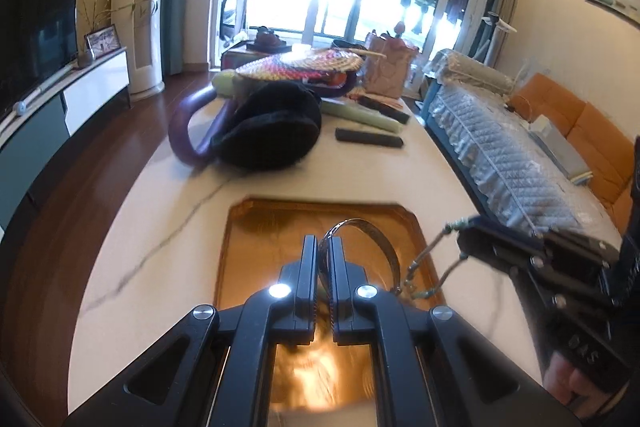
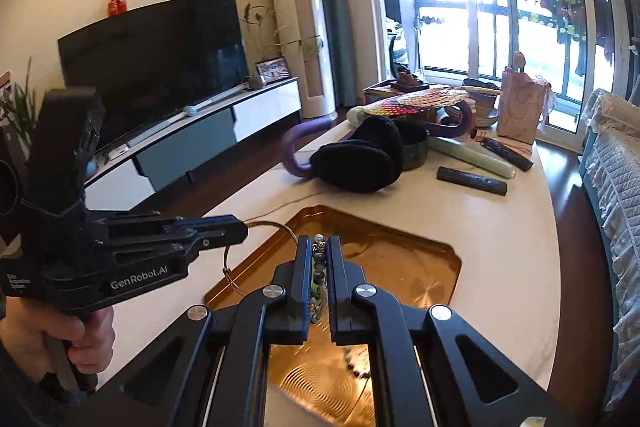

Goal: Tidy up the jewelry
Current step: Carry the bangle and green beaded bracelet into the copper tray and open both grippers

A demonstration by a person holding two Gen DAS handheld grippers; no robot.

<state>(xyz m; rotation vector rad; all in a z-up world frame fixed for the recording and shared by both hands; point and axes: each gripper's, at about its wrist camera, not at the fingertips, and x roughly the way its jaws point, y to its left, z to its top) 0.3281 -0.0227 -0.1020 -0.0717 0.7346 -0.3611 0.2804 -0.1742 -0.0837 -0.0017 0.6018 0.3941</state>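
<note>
A gold tray [image 1: 240, 227] lies on the white marble table, seen also in the right wrist view [image 2: 420, 259]. My left gripper [image 1: 324, 247] is shut on a silver bangle [image 1: 380, 239] and holds it above the tray; the bangle shows in the right wrist view [image 2: 230, 267]. My right gripper [image 2: 319, 247] is shut on a green bead bracelet [image 2: 318, 267], which hangs over the tray's right edge in the left wrist view [image 1: 424, 259]. The right gripper [image 1: 464, 227] comes in from the right. More beads [image 2: 356, 363] lie below in the tray.
Black earmuffs [image 1: 272, 131], a purple curved tube [image 1: 184, 131], a woven fan [image 1: 304, 65], a black remote [image 1: 368, 137], a green tube and a pink bag [image 1: 388, 67] crowd the table's far end. A covered sofa [image 1: 500, 147] runs along the right.
</note>
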